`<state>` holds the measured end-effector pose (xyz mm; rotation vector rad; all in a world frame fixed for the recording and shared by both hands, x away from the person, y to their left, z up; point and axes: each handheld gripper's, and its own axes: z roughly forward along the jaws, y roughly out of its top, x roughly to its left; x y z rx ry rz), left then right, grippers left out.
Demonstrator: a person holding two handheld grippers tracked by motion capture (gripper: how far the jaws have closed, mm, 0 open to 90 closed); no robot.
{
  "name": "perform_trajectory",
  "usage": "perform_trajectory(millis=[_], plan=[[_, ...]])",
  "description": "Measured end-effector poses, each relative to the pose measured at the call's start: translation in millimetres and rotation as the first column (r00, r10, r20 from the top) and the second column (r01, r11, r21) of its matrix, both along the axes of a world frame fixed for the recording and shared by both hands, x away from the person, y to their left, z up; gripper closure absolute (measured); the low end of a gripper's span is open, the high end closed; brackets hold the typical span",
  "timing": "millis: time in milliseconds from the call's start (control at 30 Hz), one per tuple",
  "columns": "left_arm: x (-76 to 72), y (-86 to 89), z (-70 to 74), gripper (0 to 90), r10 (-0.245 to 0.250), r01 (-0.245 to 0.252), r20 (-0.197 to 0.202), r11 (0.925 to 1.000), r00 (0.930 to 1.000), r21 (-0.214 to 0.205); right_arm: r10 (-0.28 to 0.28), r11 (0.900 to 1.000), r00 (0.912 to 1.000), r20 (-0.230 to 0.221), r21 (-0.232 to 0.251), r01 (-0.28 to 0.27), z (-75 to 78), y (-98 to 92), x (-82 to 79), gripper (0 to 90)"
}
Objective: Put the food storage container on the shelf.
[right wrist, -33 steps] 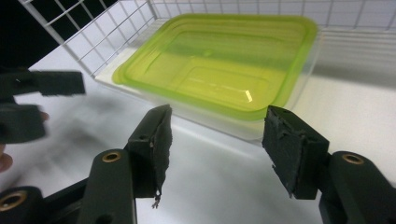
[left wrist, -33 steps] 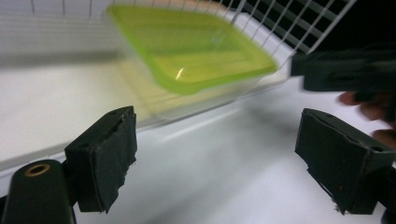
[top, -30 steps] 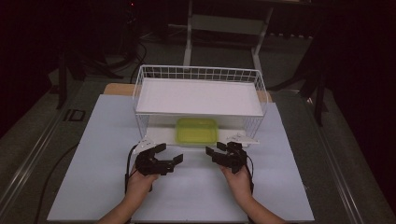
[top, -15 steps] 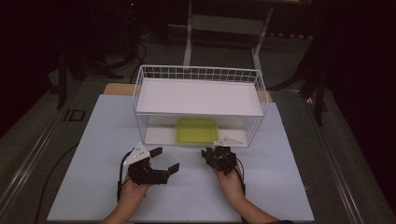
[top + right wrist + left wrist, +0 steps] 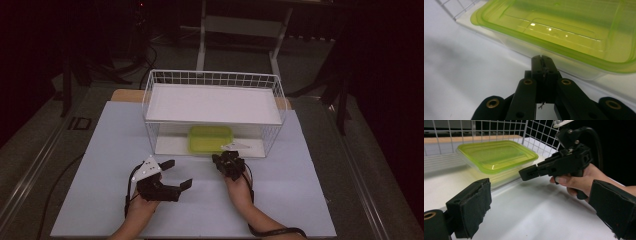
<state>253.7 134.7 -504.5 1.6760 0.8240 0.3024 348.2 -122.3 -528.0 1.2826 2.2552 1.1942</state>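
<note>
Just ahead of the right gripper (image 5: pixel 227 162) in the high view, a green-lidded container (image 5: pixel 210 139) lies in the lower level of a white wire basket (image 5: pixel 212 80) on the table (image 5: pixel 105 150); this gripper's fingers have just been closing and are now pressed together with nothing between them, their tips near the container's front edge. Beside it, the left gripper (image 5: pixel 177 174) is held with its fingers spread wide over bare table, well apart from the container. Between the spread fingers (image 5: pixel 471 207) of the left gripper view, the container (image 5: pixel 496 155) sits beyond them against the basket's mesh (image 5: pixel 486 130), while the right gripper (image 5: pixel 529 173) crosses in front with its closed tip near the container's corner. Beyond the closed fingers (image 5: pixel 542 65) of the right gripper view, the container's green lid (image 5: pixel 564 25) and clear wall lie close; whether they touch I cannot tell.
</note>
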Motion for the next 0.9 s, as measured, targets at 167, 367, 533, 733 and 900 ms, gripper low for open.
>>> perform_trajectory(millis=[167, 367, 533, 733, 900], plan=[[1.0, 0.1, -0.6, 5.5, 0.0, 0.0, -0.004, 1.0, 1.0, 0.0, -0.015, 0.9995, 0.9999, 0.006, 0.027, 0.014, 1.6, 2.2, 14.1, 89.6], [1.4, 0.2, -2.4, 5.5, 0.0, 0.0, -0.005, 1.0, 1.0, -0.002, -0.003, 0.9999, 0.9996, 0.028, 0.013, 0.002, -0.2, 9.6, 21.0, 89.7], [1.4, -0.2, -3.2, 5.5, 0.006, -0.006, 0.002, 0.9998, 1.0, 0.018, -0.009, 0.9998, 0.9993, 0.036, 0.016, 0.008, -1.8, 15.9, 29.4, 89.7], [0.9, 1.3, -2.6, 5.5, 0.011, -0.011, 0.004, 0.9999, 0.9999, 0.012, -0.02, 0.9997, 0.9984, 0.053, 0.012, 0.019, -1.7, 20.9, 39.8, 89.7], [0.4, 2.2, -2.7, 5.5, 0.012, -0.012, -0.001, 0.9999, 0.9999, 0.003, -0.048, 0.9987, 0.998, 0.042, 0.019, 0.047, 0.6, 21.6, 48.8, 89.7]])
